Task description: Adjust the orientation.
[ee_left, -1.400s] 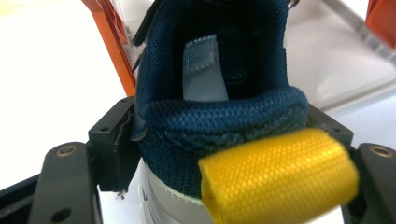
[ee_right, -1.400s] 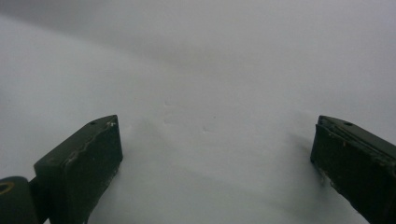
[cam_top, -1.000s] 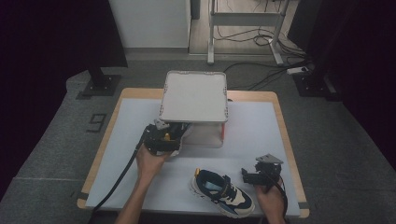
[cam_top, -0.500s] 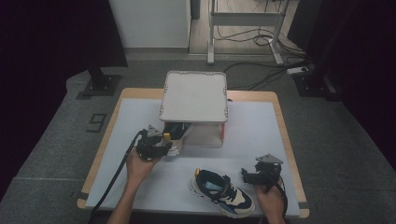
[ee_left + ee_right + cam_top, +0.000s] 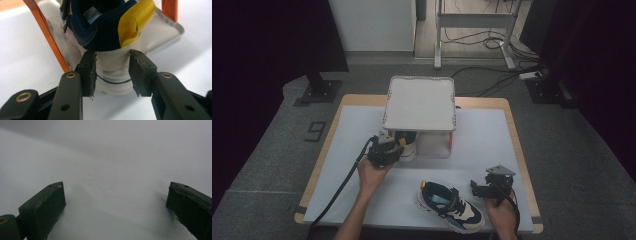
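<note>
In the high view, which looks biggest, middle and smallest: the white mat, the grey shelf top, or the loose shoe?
1. White rectangular table mat, the largest.
2. Light grey square shelf top.
3. Navy and white shoe lying loose, the smallest, though it lies nearest the camera.

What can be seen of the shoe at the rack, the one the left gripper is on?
The shoe is a sneaker with a navy mesh upper, a yellow heel tab, a white heel panel and a white sole. It sits heel outward on the lower tray of the rack, beside an orange post, largely hidden under the top shelf in the high view. The left gripper has its fingers on either side of the white heel; the gap is narrow, and they look pressed to it.
</note>
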`<act>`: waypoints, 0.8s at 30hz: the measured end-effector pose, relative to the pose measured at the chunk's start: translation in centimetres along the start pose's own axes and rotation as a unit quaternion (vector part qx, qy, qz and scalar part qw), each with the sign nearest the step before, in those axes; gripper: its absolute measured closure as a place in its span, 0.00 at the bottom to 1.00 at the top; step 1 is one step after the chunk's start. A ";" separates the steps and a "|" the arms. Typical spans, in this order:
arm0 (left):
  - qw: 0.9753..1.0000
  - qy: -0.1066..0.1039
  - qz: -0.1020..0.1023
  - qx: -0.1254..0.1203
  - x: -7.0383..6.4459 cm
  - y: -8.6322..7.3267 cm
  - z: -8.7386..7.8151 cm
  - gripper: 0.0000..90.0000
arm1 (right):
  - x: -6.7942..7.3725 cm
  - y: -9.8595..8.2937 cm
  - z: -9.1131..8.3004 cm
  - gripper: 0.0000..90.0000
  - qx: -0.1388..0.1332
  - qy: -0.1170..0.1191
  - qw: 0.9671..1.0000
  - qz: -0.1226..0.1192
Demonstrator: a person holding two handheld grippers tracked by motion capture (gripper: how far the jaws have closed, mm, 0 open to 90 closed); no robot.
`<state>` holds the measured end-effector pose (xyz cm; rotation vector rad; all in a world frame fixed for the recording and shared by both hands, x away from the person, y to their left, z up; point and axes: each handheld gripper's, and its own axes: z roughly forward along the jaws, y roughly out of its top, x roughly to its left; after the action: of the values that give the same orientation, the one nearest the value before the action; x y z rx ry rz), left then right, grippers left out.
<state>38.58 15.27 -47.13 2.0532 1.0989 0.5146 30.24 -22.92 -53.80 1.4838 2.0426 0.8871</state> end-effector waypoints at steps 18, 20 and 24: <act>0.999 0.033 0.003 -0.025 -0.2 0.3 1.4 0.60 | 0.0 0.0 0.0 0.02 -0.001 0.000 1.000 0.000; 0.999 0.024 0.002 -0.020 -0.2 0.4 1.1 0.50 | 0.0 0.0 0.0 0.02 0.000 0.000 1.000 0.000; 1.000 -0.011 0.009 0.004 -0.2 0.3 -1.1 0.30 | 0.0 0.0 0.0 0.02 -0.001 0.000 1.000 0.000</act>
<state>37.89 15.44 -46.17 2.0726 1.0723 0.4960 30.23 -22.91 -53.80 1.4825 2.0422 0.8890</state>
